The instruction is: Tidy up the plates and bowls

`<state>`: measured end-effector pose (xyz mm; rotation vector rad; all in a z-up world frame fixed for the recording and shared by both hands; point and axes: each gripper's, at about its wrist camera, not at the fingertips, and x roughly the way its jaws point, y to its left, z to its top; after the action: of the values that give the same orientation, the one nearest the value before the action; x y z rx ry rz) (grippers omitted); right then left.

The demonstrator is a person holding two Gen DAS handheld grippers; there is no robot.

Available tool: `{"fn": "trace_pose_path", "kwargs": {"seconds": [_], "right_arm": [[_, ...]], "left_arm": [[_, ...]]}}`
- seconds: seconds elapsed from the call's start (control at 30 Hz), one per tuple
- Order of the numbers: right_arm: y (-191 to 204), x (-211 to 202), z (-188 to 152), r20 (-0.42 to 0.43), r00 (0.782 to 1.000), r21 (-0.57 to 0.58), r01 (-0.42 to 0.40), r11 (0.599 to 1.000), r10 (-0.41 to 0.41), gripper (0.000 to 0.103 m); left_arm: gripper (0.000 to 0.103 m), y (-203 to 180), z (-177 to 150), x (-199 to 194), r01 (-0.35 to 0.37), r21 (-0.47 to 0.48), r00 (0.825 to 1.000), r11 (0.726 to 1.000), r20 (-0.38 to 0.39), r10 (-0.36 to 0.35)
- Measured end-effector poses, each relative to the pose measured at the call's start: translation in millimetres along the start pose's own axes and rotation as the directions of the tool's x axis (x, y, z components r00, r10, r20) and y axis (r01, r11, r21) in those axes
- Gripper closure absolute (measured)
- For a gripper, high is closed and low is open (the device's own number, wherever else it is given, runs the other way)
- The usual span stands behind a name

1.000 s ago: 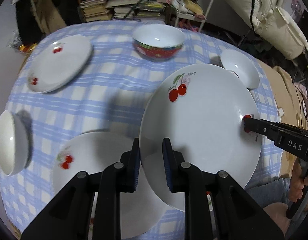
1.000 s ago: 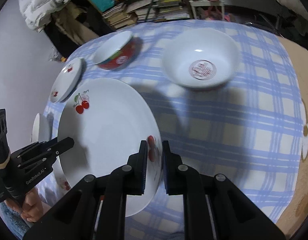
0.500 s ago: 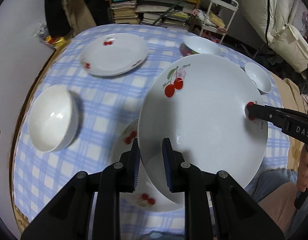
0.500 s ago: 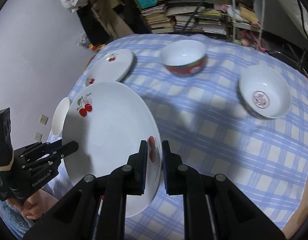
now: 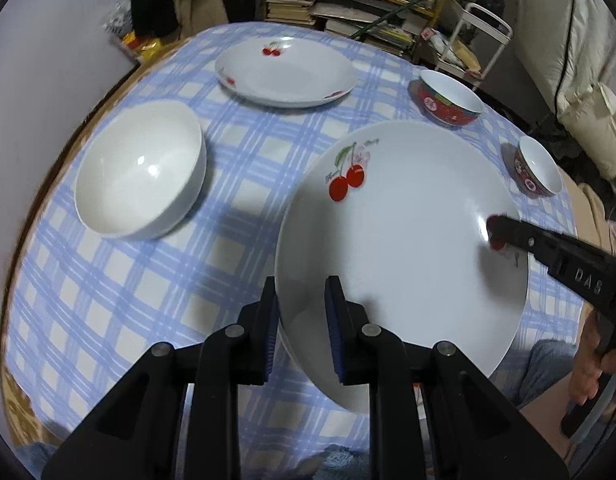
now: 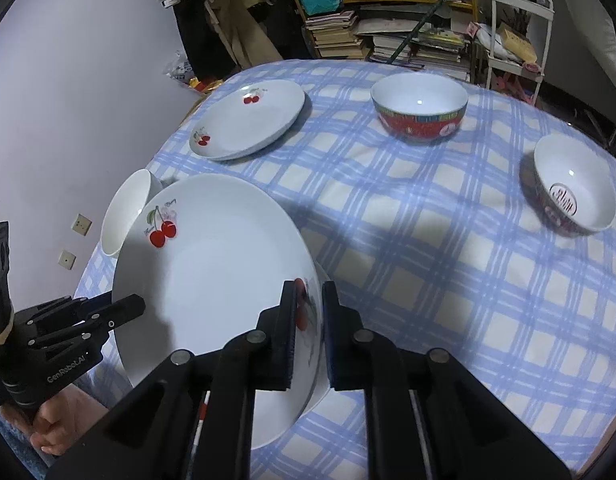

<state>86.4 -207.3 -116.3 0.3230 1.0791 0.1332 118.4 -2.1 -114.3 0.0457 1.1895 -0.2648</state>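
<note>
Both grippers clamp opposite rims of the cherry plate [image 5: 404, 248], sharing its weight. The left gripper [image 5: 300, 324] and right gripper [image 6: 308, 320] carry it above the table [image 6: 428, 264], likely for stacking.

A blue checked cloth [image 6: 408, 240] covers the table. Beyond its far edge stand stacked books [image 6: 340, 34] and a white cart [image 6: 520, 36].

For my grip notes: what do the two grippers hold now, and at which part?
Both hold the cherry plate by its rim, on opposite edges: left gripper, right gripper.
</note>
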Motion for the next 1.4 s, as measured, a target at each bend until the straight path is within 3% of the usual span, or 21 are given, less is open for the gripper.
{"fn": "trace_pose_path", "kwargs": {"seconds": [0.33, 0.53, 0.77, 1.3, 1.4], "right_arm": [[-4, 26, -15, -0.054, 0.999, 0.022, 0.006, 1.0, -0.005, 0.092], [-7, 31, -15, -0.052, 0.999, 0.026, 0.018, 0.999, -0.017, 0.092], [-6, 42, -18, -0.095, 0.995, 0.013, 0.036, 0.999, -0.035, 0.092], [-4, 44, -17, -0.088, 0.994, -0.019, 0.061, 0.998, -0.063, 0.094], [0, 44, -18, -0.078, 0.992, -0.048, 0.095, 0.994, -0.099, 0.093]], "left_arm": [[0.082, 7, -5, 28, -0.023, -0.036, 0.998, 0.999, -0.063, 0.021], [0.082, 10, -3, 39, 0.001, -0.062, 0.996, 0.998, -0.087, -0.006], [0.082, 9, -4, 53, -0.031, -0.052, 0.992, 0.998, -0.12, 0.024], [0.078, -2, -2, 74, -0.099, -0.008, 0.984, 0.995, -0.151, 0.097], [0.078, -5, -3, 73, -0.116, 0.01, 0.983, 0.993, -0.14, 0.116]]}}
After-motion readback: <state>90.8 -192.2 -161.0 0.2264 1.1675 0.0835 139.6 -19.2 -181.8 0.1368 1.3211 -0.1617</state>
